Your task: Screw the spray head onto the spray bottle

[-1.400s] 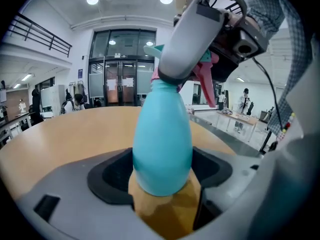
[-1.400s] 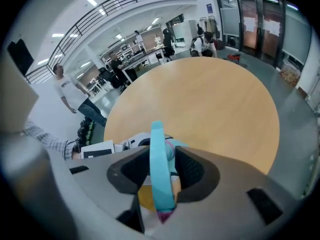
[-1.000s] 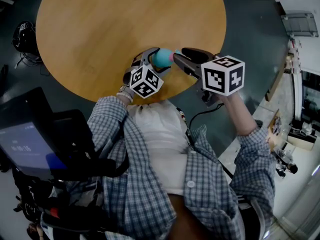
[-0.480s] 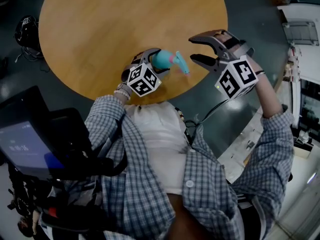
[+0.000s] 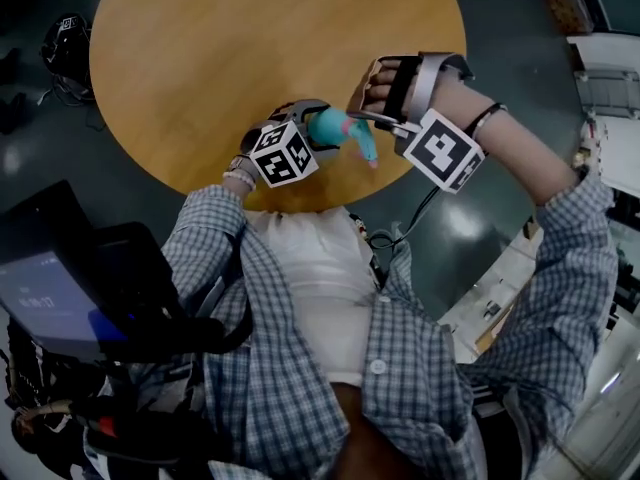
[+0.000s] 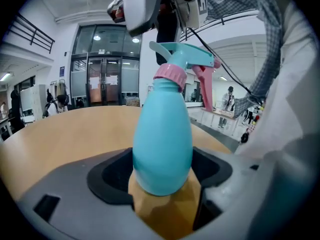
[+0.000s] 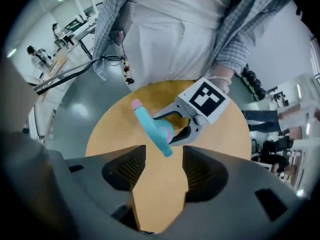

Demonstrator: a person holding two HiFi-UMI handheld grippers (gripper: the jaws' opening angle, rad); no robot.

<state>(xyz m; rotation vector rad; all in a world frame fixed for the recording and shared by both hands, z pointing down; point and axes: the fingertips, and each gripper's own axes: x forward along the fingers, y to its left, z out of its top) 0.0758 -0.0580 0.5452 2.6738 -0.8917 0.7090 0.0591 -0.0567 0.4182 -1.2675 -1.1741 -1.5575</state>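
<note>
A teal spray bottle (image 6: 162, 144) stands in my left gripper (image 6: 162, 176), which is shut on its lower body. Its teal spray head (image 6: 182, 54) sits on the neck with a pink collar (image 6: 169, 74) and a pink trigger (image 6: 205, 86). In the head view the bottle (image 5: 326, 124) is over the table's near edge, head (image 5: 364, 140) pointing right. My right gripper (image 7: 160, 169) hangs just above the spray head (image 7: 152, 129), pointing down. Its jaws have just been opening and stand open with nothing between them.
The round wooden table (image 5: 250, 38) lies below both grippers, with dark floor around it. A black device with a lit screen (image 5: 50, 298) is at lower left. White furniture (image 5: 610, 58) stands at the right. People (image 6: 229, 96) are far off in the hall.
The right gripper let go of the spray head, swung away to the right, rolled over and came back above the head, pointing down. The left gripper kept the bottle nearly still.
</note>
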